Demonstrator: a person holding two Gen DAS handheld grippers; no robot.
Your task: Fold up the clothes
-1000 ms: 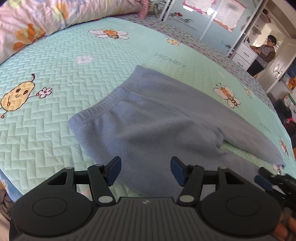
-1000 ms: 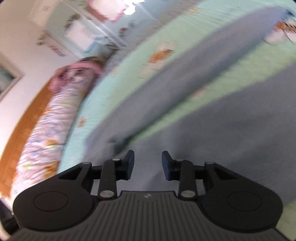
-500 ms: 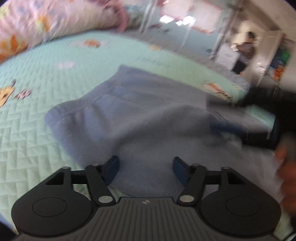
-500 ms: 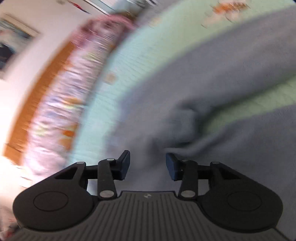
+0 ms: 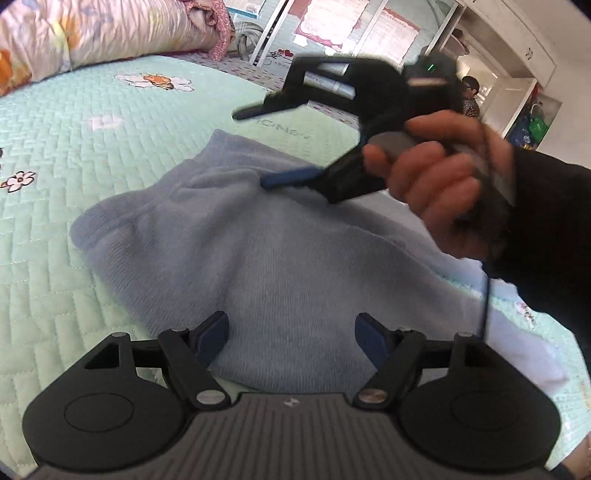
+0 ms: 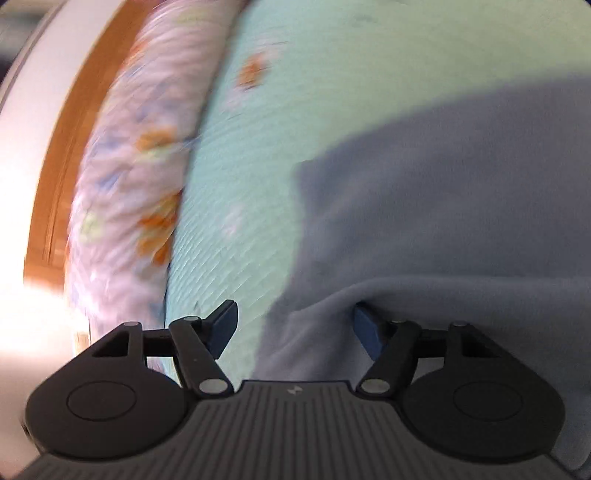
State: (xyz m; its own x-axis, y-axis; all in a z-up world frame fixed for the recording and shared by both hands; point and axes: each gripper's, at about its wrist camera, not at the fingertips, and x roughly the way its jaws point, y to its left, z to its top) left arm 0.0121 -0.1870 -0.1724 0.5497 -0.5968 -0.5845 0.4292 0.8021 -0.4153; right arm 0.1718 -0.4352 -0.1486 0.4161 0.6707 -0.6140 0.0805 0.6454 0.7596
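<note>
One blue garment (image 5: 280, 258) lies flat on the green quilt (image 5: 74, 155), and its far edge is now bunched up where a second ago it lay smooth. Right gripper (image 5: 255, 147), a blur half a second back, has swung across into the left view, jaws spread wide, lower finger touching the fabric; the right hand (image 5: 436, 177) grips its handle. Right view: a fold of cloth rides between the open fingers (image 6: 295, 325). Left gripper (image 5: 291, 339) hangs open over the near hem. Floral pillow (image 5: 92, 33) behind.
</note>
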